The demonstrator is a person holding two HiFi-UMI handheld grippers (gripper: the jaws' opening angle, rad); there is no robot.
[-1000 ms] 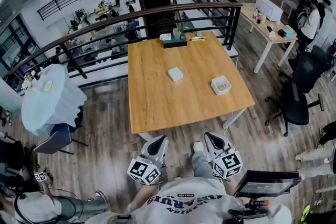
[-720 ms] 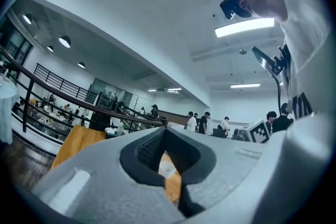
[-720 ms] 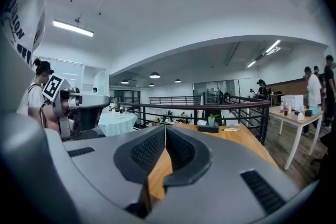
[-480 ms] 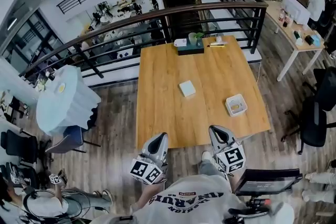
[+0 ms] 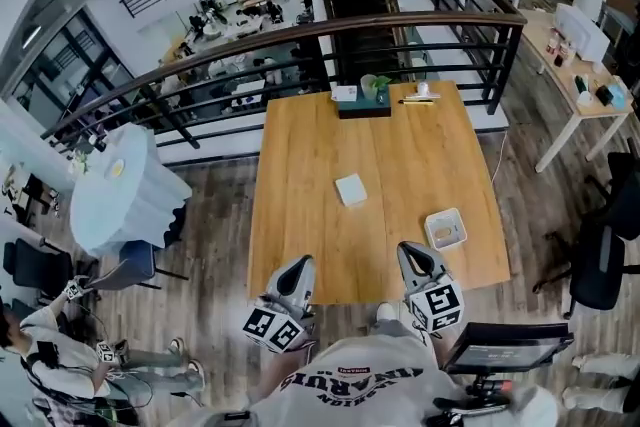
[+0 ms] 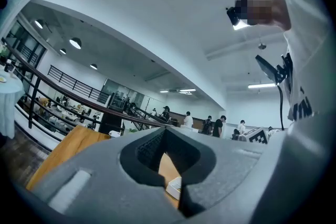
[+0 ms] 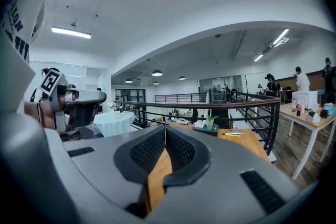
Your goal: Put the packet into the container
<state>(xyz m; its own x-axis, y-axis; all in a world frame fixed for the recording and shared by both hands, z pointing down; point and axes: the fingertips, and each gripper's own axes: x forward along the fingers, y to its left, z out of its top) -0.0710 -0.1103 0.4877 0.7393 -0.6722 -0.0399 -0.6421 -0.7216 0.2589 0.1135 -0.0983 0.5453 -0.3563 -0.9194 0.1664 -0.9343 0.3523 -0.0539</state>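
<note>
The packet (image 5: 350, 189) lies flat near the middle of the wooden table (image 5: 300, 155), a small white square with slightly rounded corners, plain on top as far as I can see from here. It sits turned a little askew to the table's edges, with bare wood all round it. The container (image 5: 445, 229) is a shallow white square tray with a raised rim, standing nearer the person and off to the right of the packet, well apart from it; something pale yellowish-brown shows inside it, too small to make out.

Both tools hang at the near edge of the table, neither touching anything. The left gripper (image 5: 301, 264) has its jaws pressed together at the tips with nothing between them, and the right gripper (image 5: 413, 250) is likewise closed and empty, just short of the container. At the far edge of the table rests a dark tray (image 5: 362, 107) with a small green plant, hard against the black railing (image 5: 300, 30).
</note>
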